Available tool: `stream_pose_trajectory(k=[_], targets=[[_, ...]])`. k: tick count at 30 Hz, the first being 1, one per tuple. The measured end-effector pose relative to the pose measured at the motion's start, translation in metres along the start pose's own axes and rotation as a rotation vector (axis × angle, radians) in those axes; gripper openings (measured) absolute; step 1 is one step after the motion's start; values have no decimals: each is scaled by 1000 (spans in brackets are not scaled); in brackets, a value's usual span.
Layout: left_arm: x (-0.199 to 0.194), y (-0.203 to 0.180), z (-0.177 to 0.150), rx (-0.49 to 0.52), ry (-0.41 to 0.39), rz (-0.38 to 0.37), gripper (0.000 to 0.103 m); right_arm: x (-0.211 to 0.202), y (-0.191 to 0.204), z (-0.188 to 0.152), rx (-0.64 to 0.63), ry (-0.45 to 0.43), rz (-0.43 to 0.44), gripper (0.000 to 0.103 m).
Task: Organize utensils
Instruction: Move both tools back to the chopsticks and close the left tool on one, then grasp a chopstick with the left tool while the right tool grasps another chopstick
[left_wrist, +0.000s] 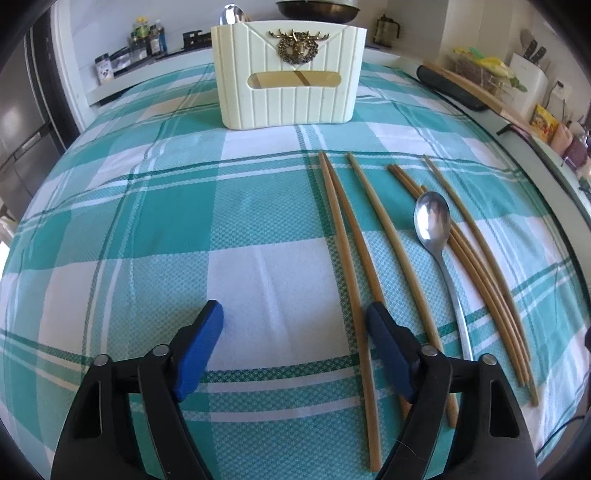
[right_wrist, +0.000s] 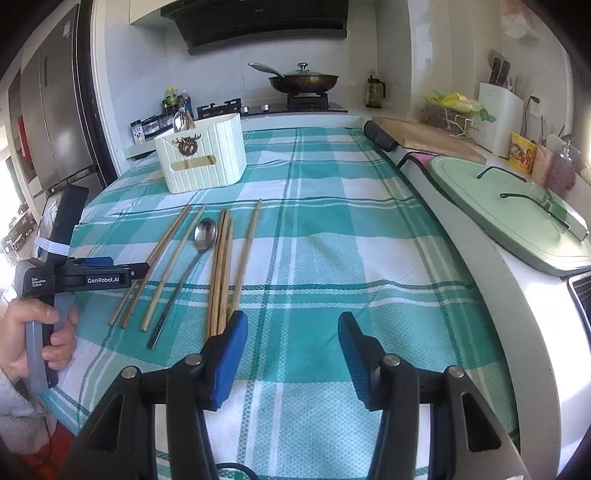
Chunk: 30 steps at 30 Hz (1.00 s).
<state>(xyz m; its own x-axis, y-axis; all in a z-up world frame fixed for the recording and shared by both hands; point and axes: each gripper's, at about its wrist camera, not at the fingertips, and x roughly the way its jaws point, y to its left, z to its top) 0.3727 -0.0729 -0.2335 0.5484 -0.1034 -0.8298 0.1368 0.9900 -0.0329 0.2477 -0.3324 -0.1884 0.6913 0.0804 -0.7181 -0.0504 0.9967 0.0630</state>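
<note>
From where I stand, the left tongs sit low in the left wrist view, jaws wide apart with nothing between them but checked cloth. Their right-hand pad rests over the lower end of the leftmost pair of chopsticks, so the sticks lie under that pad, not in the gap. To pick them up cleanly I would shift the tongs a touch rightward in that frame so both sticks fall between the pads, then drop until the tips nearly brush the table before squeezing. Thin sticks roll, so squeeze square across them and take both together.

The other utensils lie in the right half of that view: a single chopstick, a steel spoon lying on a bundle of chopsticks, and one more stick furthest right. The cream holder stands at top centre, well apart from them, with a spoon already poking out of it.

The right tongs hover at the bottom of the right wrist view, half open and empty, near the bundle's ends.
</note>
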Motion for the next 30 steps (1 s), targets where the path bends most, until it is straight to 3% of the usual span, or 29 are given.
stream_pose_trajectory(k=[1,3,5,6,9,14,17,19,30], targets=[[0,0,2,4,2,-7,66,8,0,4,-6,23,10,52],[0,0,6,7,7,-21,36,25,-3,13,0,69,31,52],[1,2,7,3,14,-29,14,43,-5,25,19,113,72,52],[1,4,7,0,16,-30,9,51,-5,30,26,132,87,48],[0,11,6,-17,17,-36,6,76,3,47,14,188,148,32],[-5,31,1,-53,17,-12,5,110,27,61,-41,261,193,22],[-9,47,-3,-79,20,1,5,126,38,63,-82,298,168,19],[-11,56,-6,-89,22,4,5,132,41,63,-102,312,145,9],[-30,100,-28,-99,49,-15,7,115,9,53,-119,363,3,7]])
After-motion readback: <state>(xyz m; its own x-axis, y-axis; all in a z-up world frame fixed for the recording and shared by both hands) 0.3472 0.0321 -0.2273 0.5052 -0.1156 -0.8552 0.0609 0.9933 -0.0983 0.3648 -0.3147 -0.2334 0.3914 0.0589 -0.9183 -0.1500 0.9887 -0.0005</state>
